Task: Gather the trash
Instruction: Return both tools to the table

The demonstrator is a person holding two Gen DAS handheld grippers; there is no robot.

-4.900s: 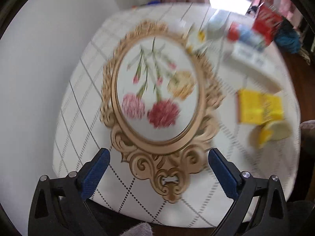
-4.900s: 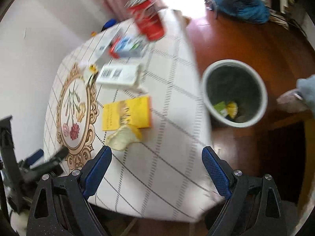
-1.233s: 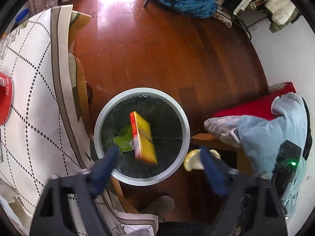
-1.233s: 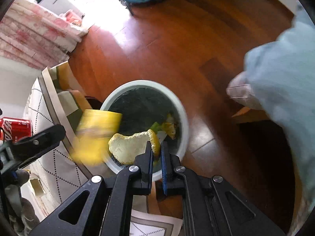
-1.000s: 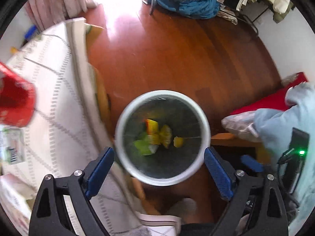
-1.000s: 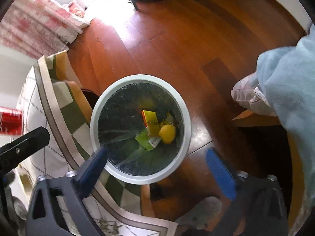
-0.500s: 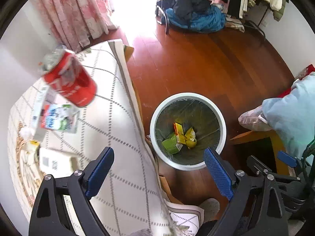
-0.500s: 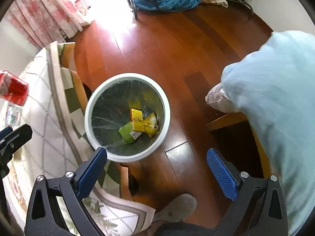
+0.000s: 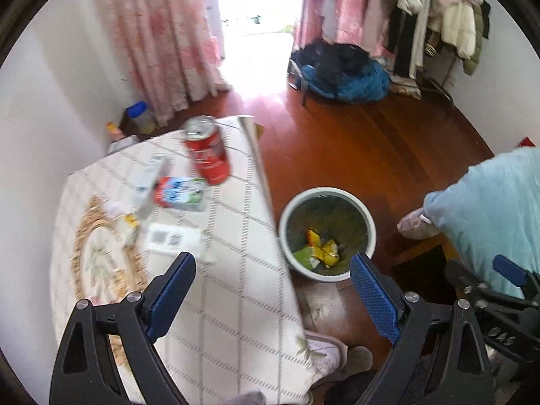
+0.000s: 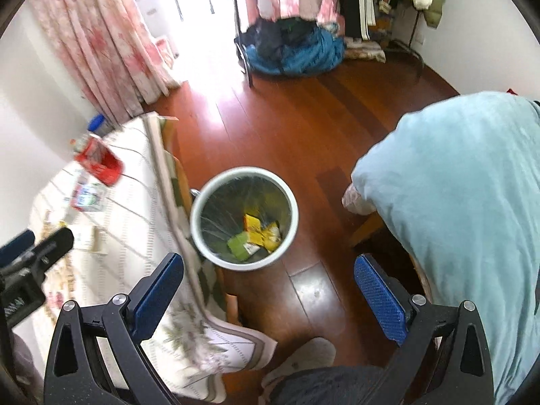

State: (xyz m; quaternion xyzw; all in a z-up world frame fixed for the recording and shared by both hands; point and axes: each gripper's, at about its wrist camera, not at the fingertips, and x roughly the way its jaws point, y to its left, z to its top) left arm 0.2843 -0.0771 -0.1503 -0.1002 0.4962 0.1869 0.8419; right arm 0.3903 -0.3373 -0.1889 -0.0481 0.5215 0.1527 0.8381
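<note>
While yellow and green wrappers point(image 10: 253, 236) already lie in the white bin point(image 10: 202, 202) beside the table point(image 9: 236, 270), both the left gripper point(image 9: 270, 290) and right gripper point(image 10: 270, 295) hang spread wide and empty, with a red can point(image 9: 209, 155), cartons point(image 9: 179, 195) and a white box point(image 9: 172, 239) left on the cloth.

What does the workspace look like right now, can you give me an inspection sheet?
Surface: table under a checked cloth, oval flower mat at its near left.
Job's things: bin on the floor beside the table, yellow and green wrappers inside.
Clutter: red can upright, carton lying flat, white box, small scraps.
Grippers: left hand-held gripper open and empty; right hand-held gripper open and empty.
Cables: nothing seen.
Surroundings: wood floor, pink curtains, clothes rack, blue bundle.
</note>
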